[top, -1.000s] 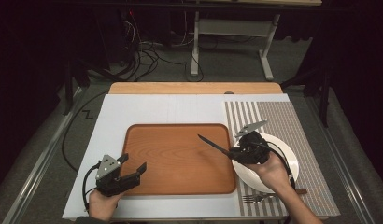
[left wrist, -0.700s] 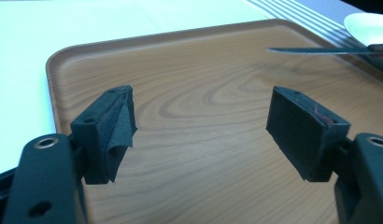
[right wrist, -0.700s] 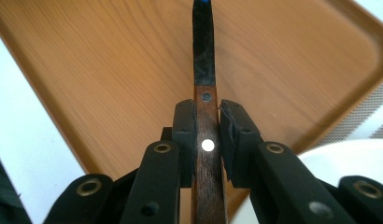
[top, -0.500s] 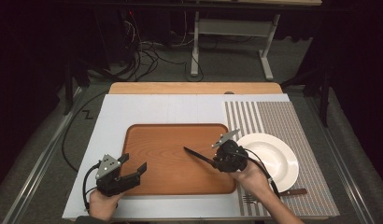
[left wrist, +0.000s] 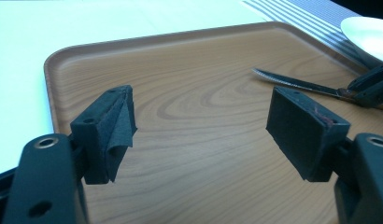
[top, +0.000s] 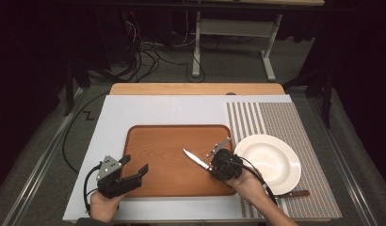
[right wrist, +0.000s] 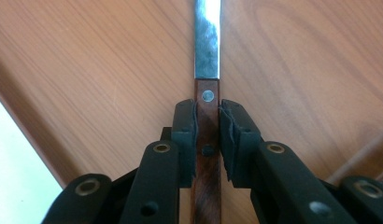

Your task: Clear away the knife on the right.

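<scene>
Here the wooden tray (top: 172,160) lies mid-table, the white plate (top: 269,160) at its three o'clock. The right gripper (top: 214,165) pinches the knife (right wrist: 207,60) by its handle, blade toward ten o'clock over the tray. Lower it flat and level before releasing. The left gripper (top: 134,169) idles, spread, at seven o'clock.

Three cameras covering one wooden tray (top: 172,160)

High camera is looking down from the near side; both gripper cameras are sitting close, facing across the tray, sharing its wood.
</scene>
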